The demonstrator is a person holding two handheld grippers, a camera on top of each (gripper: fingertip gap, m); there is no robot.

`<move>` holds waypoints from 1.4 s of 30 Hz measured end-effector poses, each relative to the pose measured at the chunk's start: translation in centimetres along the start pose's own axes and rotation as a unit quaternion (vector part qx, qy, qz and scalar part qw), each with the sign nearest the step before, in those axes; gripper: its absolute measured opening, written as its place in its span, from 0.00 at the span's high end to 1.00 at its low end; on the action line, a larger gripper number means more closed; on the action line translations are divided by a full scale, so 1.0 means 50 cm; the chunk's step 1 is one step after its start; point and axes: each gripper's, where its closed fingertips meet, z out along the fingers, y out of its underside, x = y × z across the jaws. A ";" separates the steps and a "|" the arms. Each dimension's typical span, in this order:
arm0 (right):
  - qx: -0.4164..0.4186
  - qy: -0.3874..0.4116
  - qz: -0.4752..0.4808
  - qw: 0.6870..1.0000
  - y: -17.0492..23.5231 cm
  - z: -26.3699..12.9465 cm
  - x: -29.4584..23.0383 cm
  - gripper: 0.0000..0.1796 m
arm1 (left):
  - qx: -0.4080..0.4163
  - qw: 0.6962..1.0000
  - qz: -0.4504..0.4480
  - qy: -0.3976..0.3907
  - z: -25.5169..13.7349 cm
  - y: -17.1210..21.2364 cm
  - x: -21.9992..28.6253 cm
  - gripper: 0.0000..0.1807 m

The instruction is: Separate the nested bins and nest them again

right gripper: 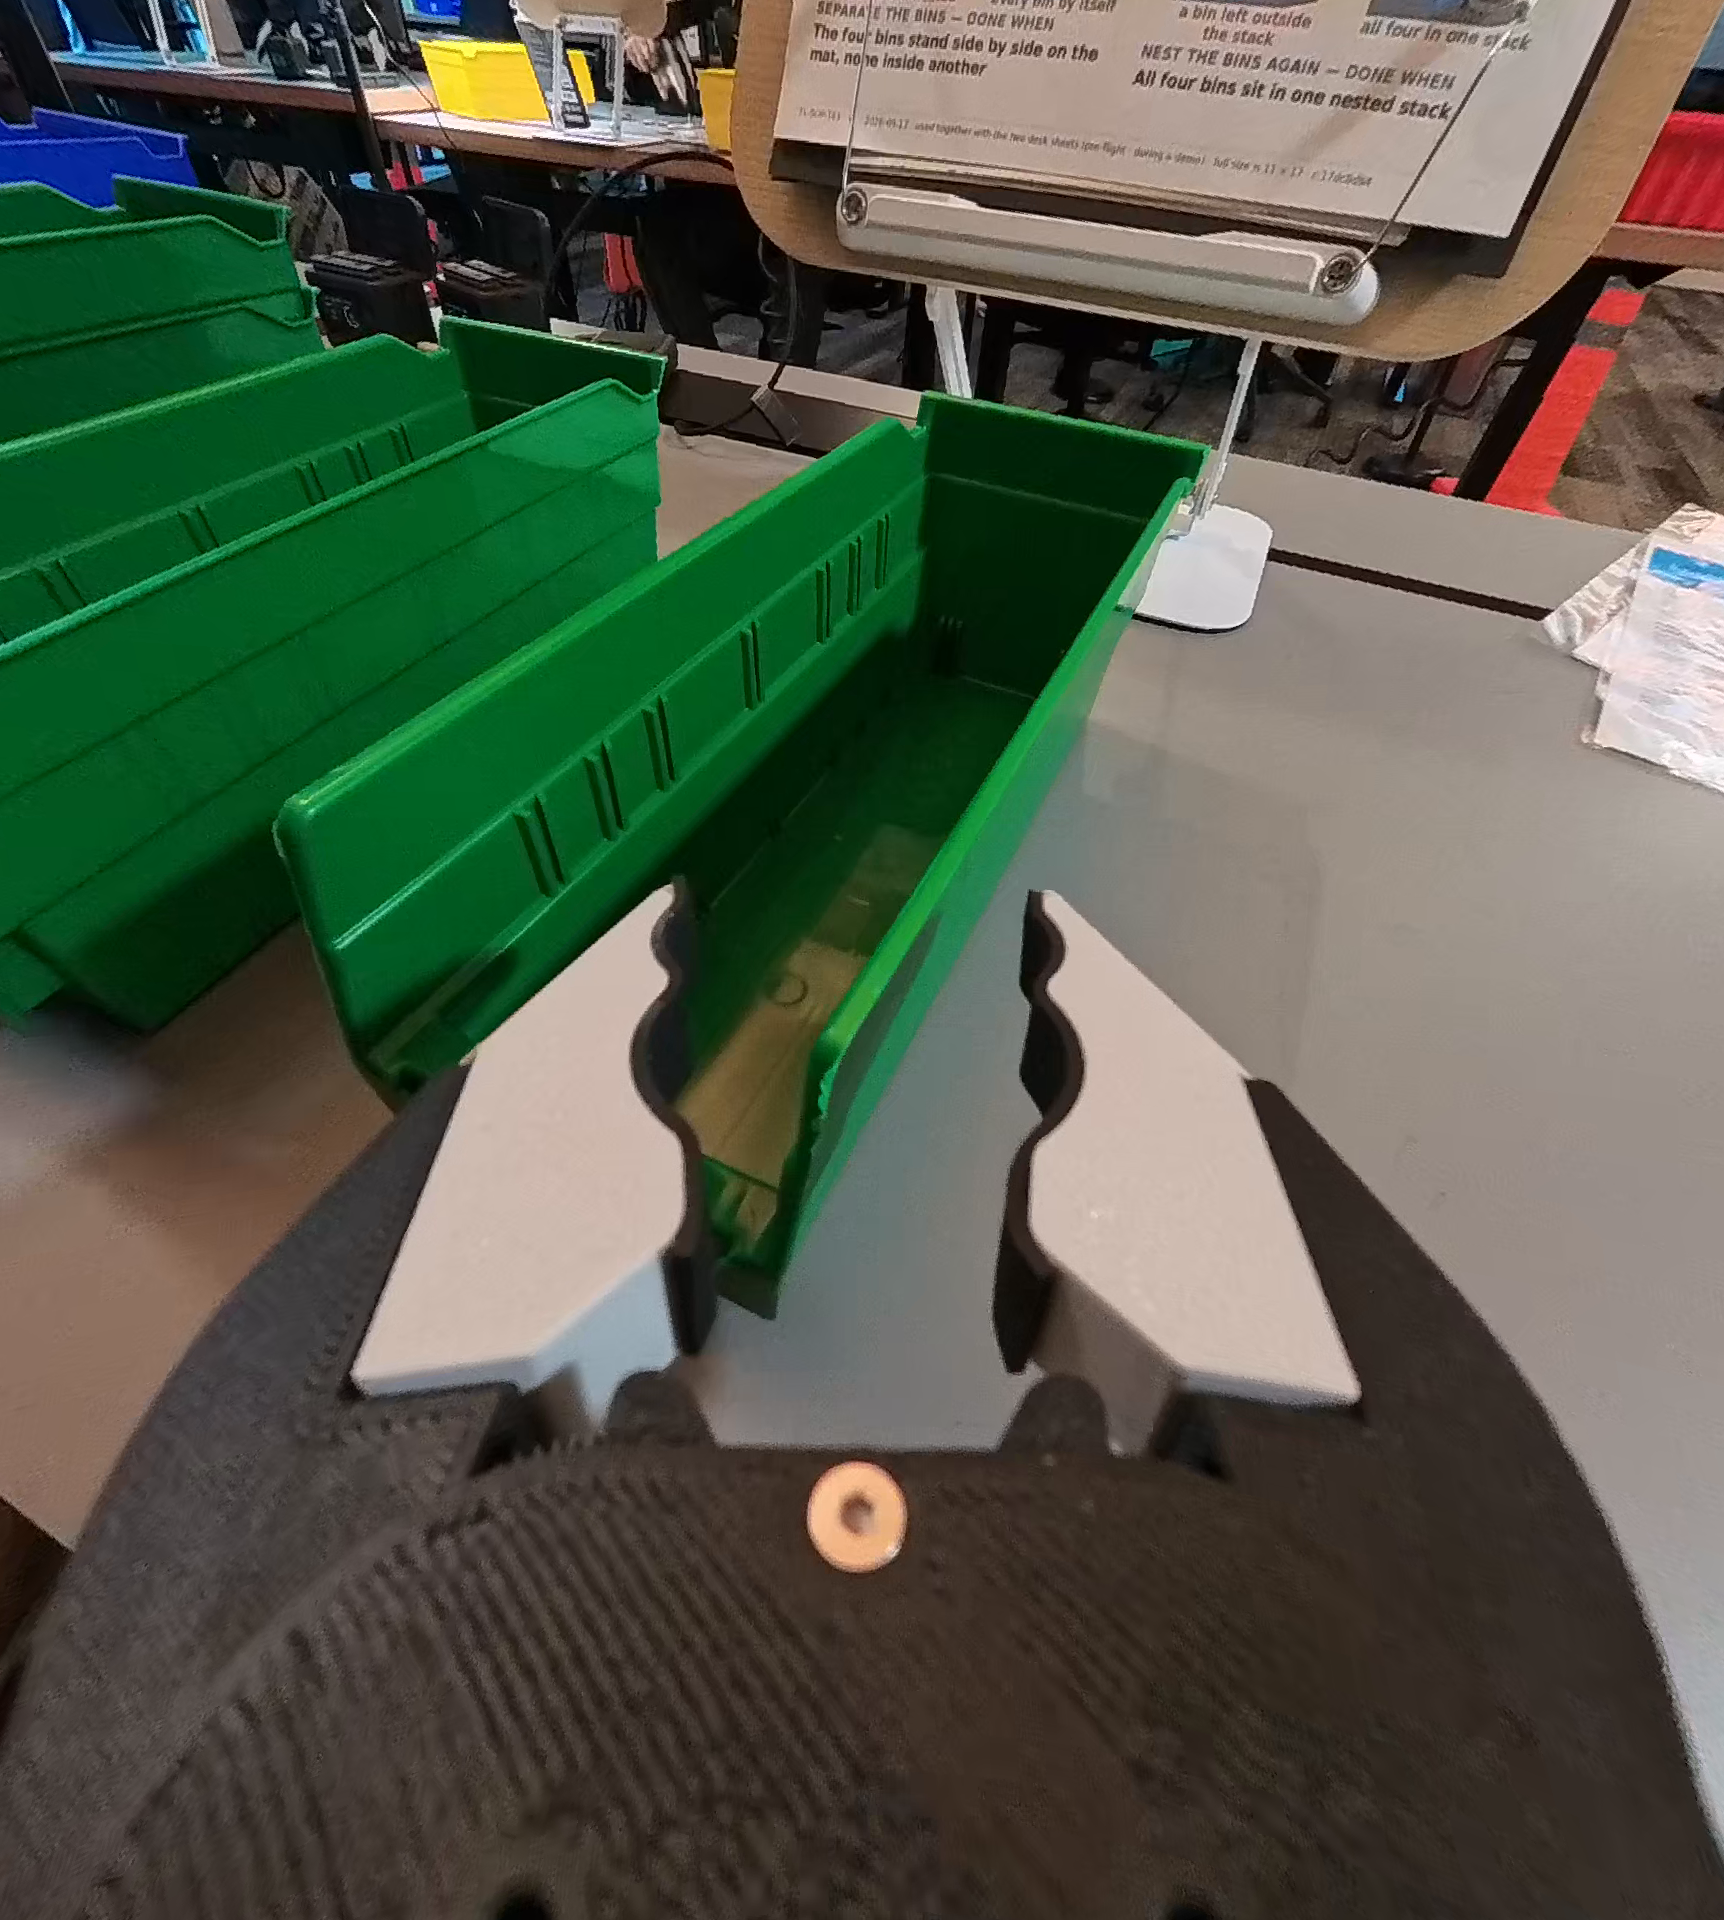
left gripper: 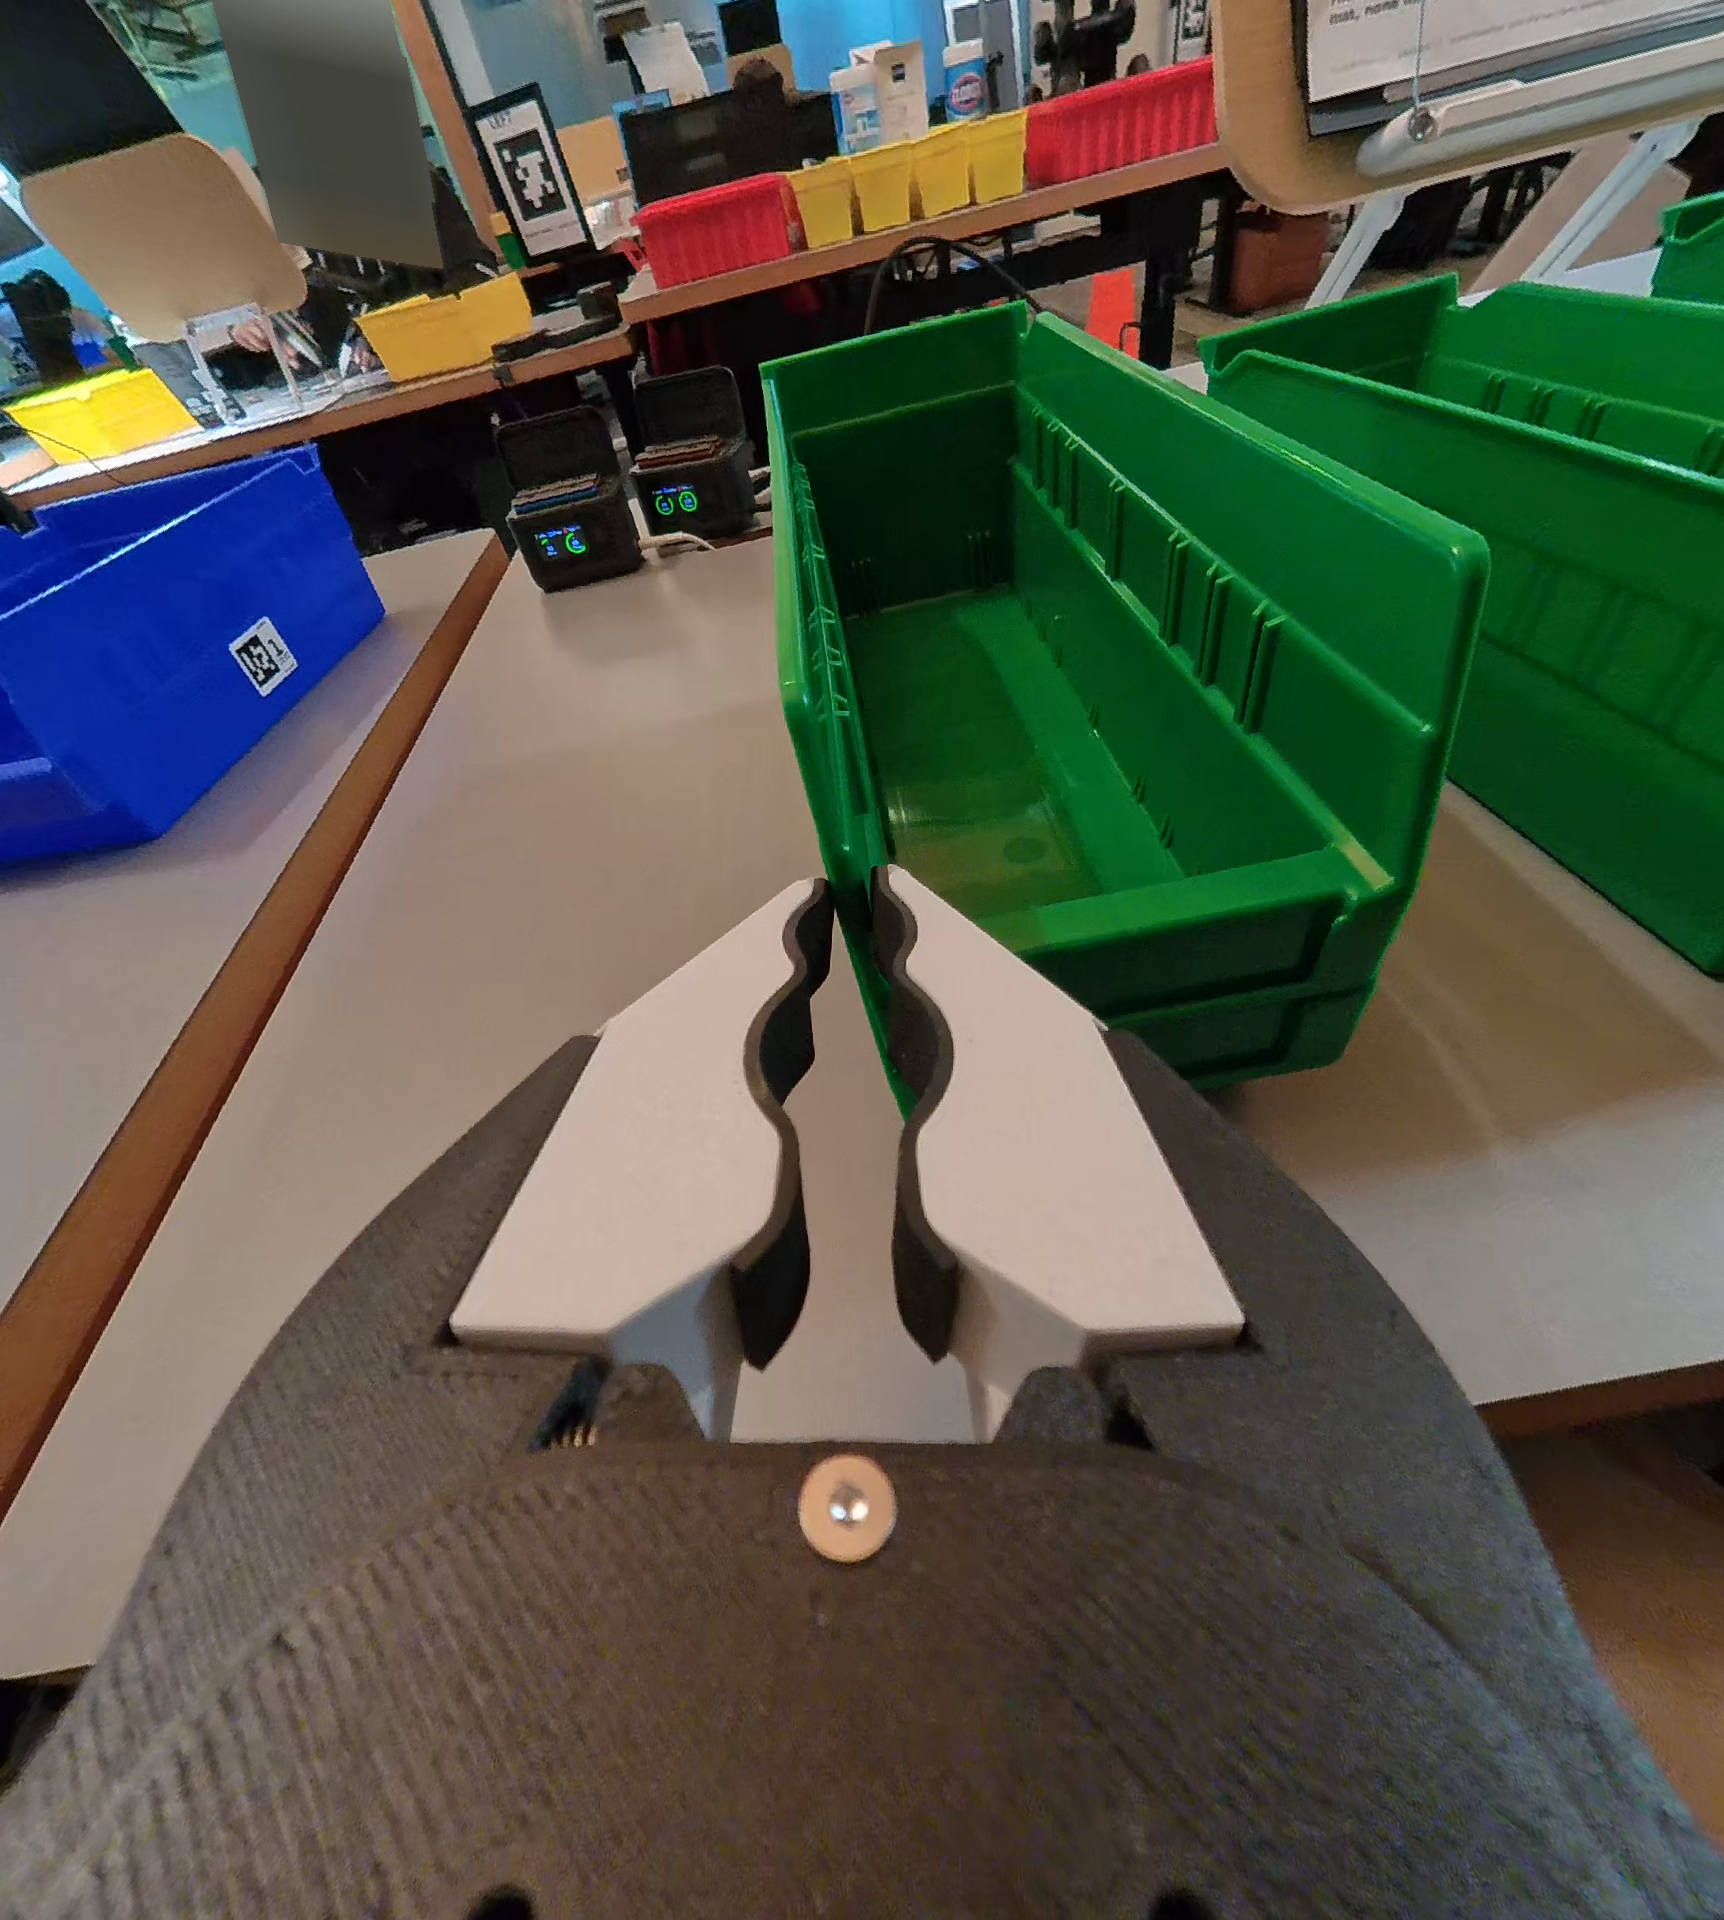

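Close in, the left tool (left gripper: 853, 914) was pinched tight on the left side wall of the nested green bins (left gripper: 1097, 707), which sat two deep on the grey surface (left gripper: 567, 790), while the right tool (right gripper: 853, 925) stood spread wide astride the right wall of a single green bin (right gripper: 629, 748), gripping nothing. Just beyond that bin lay another green bin (right gripper: 214, 644) and one more behind it, side by side. Farther out sat blue bins (left gripper: 141, 665) on the neighbouring surface, two black chargers (left gripper: 629, 499), and a clipboard stand (right gripper: 1149, 135).
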 end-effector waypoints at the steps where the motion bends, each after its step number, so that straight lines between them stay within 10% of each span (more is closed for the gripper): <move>1: 0.000 0.001 -0.001 1.000 0.000 0.000 -0.001 0.64 | -0.001 1.000 0.000 0.000 0.000 0.000 0.000 0.97; 42: 0.009 0.009 0.010 1.000 -0.008 -0.003 0.005 0.63 | 0.006 0.999 -0.039 0.001 -0.002 -0.004 -0.011 0.90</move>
